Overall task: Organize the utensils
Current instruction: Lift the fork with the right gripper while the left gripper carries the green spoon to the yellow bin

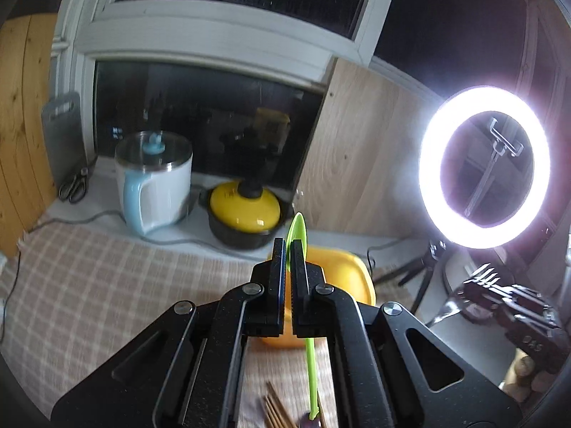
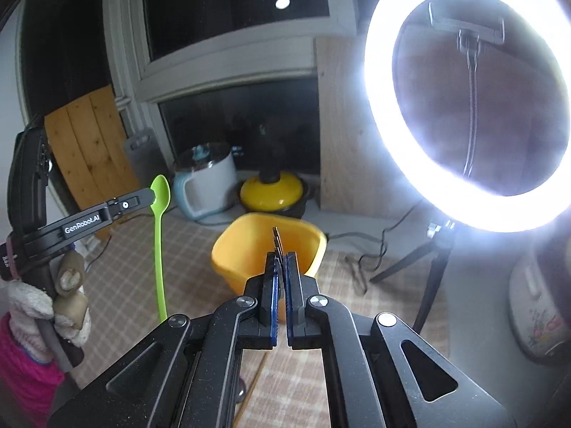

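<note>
My left gripper (image 1: 288, 246) is shut on a green plastic spoon (image 1: 309, 367), bowl up, handle hanging down; it also shows in the right wrist view (image 2: 158, 242), held by the left gripper (image 2: 151, 198). My right gripper (image 2: 282, 258) is shut on a metal fork (image 2: 276, 240); its tines (image 1: 483, 273) show at the right of the left wrist view, held by the right gripper (image 1: 478, 285). A yellow tub (image 2: 228, 253) sits on the checked cloth just beyond both grippers. Wooden chopsticks (image 1: 276, 406) lie on the cloth below the left gripper.
A lit ring light (image 1: 483, 167) on a tripod (image 2: 428, 278) stands at the right. A white and blue kettle (image 1: 153, 185) and a yellow-lidded pot (image 1: 244, 214) stand on the sill behind. Scissors (image 1: 73, 187) lie far left. A floral cooker (image 2: 535, 314) stands at right.
</note>
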Action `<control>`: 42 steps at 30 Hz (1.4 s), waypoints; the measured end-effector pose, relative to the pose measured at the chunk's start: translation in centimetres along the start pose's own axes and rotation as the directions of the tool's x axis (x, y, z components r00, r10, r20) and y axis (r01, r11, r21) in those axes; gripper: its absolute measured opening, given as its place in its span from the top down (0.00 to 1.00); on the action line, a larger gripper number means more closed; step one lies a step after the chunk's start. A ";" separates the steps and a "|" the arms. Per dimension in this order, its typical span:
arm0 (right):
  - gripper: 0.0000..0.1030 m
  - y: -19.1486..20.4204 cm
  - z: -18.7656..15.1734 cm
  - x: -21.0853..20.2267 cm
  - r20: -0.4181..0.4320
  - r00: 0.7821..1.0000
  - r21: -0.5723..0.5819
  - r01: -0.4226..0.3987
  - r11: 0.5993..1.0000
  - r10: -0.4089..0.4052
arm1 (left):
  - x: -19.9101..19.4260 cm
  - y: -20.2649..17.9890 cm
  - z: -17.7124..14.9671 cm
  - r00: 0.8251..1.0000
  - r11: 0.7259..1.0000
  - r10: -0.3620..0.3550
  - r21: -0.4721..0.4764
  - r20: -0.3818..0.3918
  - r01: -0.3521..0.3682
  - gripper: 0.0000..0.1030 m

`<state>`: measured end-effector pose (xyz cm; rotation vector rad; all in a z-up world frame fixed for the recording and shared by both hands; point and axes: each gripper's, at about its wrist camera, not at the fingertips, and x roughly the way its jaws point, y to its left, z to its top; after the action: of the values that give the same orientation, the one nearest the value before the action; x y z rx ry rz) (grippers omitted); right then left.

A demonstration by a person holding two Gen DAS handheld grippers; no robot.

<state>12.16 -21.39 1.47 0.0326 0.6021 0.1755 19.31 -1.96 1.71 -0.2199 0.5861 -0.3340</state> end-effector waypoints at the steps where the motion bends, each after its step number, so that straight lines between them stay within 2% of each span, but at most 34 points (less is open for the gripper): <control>1: 0.98 0.0 0.5 -0.3 0.018 1.000 -0.003 0.009 1.000 -0.009 | 0.2 -0.1 0.4 1.000 1.000 0.003 0.003 0.010 -0.003 1.00; 13: 0.98 -0.2 4.2 -0.6 0.124 0.988 -0.003 0.094 0.996 -0.093 | 5.3 -0.4 5.0 0.993 0.997 0.069 0.019 0.096 -0.071 1.00; 22: 0.98 0.3 5.1 2.3 0.129 0.979 -0.047 0.168 0.985 -0.161 | 10.0 -1.0 5.1 0.995 0.996 0.079 0.035 0.060 -0.082 1.00; 30: 0.98 0.8 3.9 6.6 0.036 0.986 -0.083 0.167 0.982 -0.165 | 12.4 -0.7 3.5 0.997 0.997 0.073 0.041 -0.003 -0.072 1.00; 42: 0.98 -0.1 1.7 10.5 -0.076 0.986 -0.050 0.144 0.988 -0.147 | 13.2 -0.2 1.7 0.996 0.995 0.076 0.066 -0.050 -0.073 1.00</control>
<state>21.59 -19.68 -3.04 -0.0613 0.6774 0.0485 30.57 -6.79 -3.46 -0.1274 0.6327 -0.2862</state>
